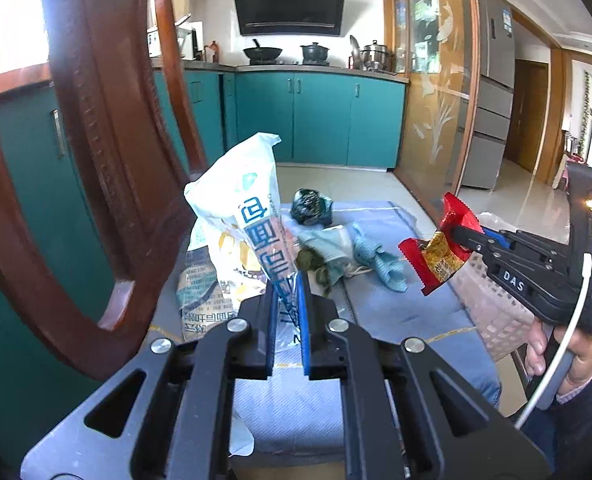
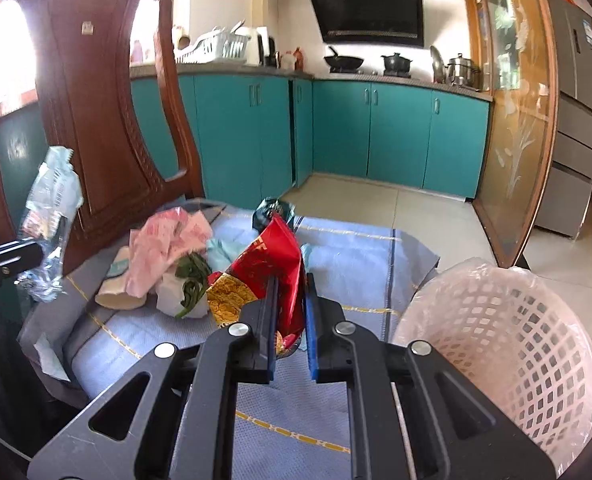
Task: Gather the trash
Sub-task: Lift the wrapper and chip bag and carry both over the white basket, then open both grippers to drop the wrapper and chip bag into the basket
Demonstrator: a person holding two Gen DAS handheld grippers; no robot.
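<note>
Both tongs clamped on trash, lifted off the seat. Left gripper [image 1: 287, 280] pinches a white/clear plastic wrapper [image 1: 252, 208] w/ blue print; wrapper stands up from the tips, in front of the wooden chair back [image 1: 108, 128]. In right wrist view same wrapper [image 2: 52, 208] hangs crumpled at far left. Right gripper [image 2: 290, 280] pinches a red snack bag [image 2: 272, 264] w/ gold patch; in left wrist view that bag [image 1: 443, 248] is held in air near the basket.

Rest of trash lies on blue cushion [image 2: 351, 256]: pink wrapper [image 2: 168, 244], paper cup [image 2: 116, 292] on its side, white tissue w/ green scraps [image 2: 188, 284], dark crumpled bag [image 2: 272, 210] at far edge, light blue cloth bits [image 1: 379, 260]. Pile sits btwn the two grippers.

White lattice basket [image 2: 527, 344] w/ clear liner stands just beside cushion's right edge, below right gripper's right side.
</note>
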